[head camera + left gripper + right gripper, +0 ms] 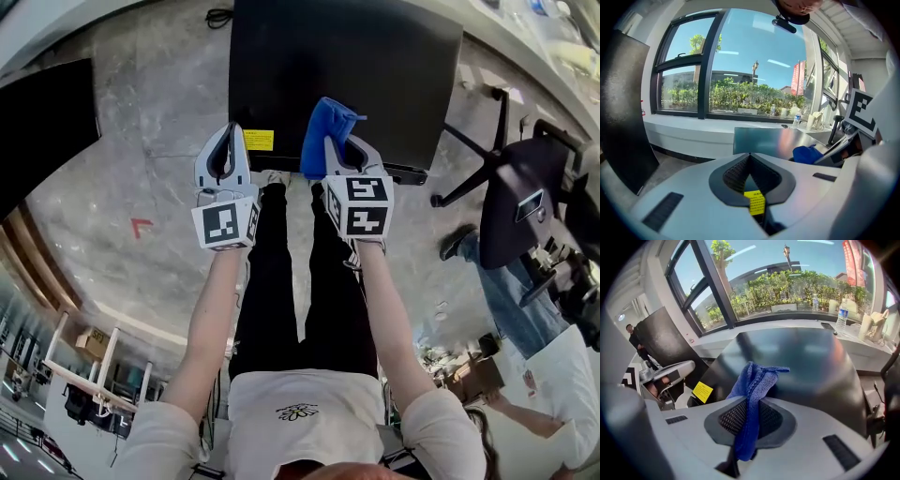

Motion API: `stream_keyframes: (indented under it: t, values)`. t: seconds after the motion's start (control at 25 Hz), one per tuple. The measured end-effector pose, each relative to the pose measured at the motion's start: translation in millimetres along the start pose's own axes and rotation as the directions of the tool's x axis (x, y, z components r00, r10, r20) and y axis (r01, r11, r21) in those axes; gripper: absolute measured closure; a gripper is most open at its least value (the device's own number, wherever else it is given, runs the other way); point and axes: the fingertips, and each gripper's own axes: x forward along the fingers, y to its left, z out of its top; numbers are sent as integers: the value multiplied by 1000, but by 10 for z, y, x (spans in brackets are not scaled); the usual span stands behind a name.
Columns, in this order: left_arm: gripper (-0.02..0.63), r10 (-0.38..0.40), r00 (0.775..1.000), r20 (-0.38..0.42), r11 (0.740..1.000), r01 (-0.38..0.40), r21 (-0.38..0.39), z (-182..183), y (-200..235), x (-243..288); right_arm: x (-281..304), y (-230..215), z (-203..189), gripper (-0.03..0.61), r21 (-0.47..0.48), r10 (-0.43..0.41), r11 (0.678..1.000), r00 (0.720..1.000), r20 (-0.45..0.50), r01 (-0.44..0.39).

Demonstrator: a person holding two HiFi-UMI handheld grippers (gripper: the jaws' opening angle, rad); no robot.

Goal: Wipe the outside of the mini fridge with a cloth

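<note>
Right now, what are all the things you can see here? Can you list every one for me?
mini fridge: one, black, straight ahead of the person
sticker: one, yellow, at the fridge's near left corner
cloth: one, blue, pinched in the right gripper
office chair: one, black, right of the fridge
arrow mark: one, red, on the floor at the left
bottles: two, clear, on the window ledge
left gripper: one, grey, jaws shut, empty
right gripper: one, grey, shut on the cloth

The grey stone floor carries the black mini fridge, an office chair and a red arrow mark.
</note>
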Motion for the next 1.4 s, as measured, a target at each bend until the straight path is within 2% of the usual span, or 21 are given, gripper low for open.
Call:
stream_keyframes:
  t: [0.32,0.6,1.04,1.4]
  values:
    - [609,-39,999,-1,999,39,38,62,-276,150,-336,-811,-191,518,29,-133,991,991,5,133]
    - [609,-65,998,-10,996,66,55,63,-597,196,-601,-1410,-352,518,34,-217,975,976,-3,217]
    - [609,-89,996,-4,994,89,66,61,-956,267,-913,-2043,-569,518,18,-309,951,951,-24,310]
    - [609,-95,995,-1,993,95,76,104,-1078,301,-959,-2302,-659,518,14,-367,930,930,-37,367]
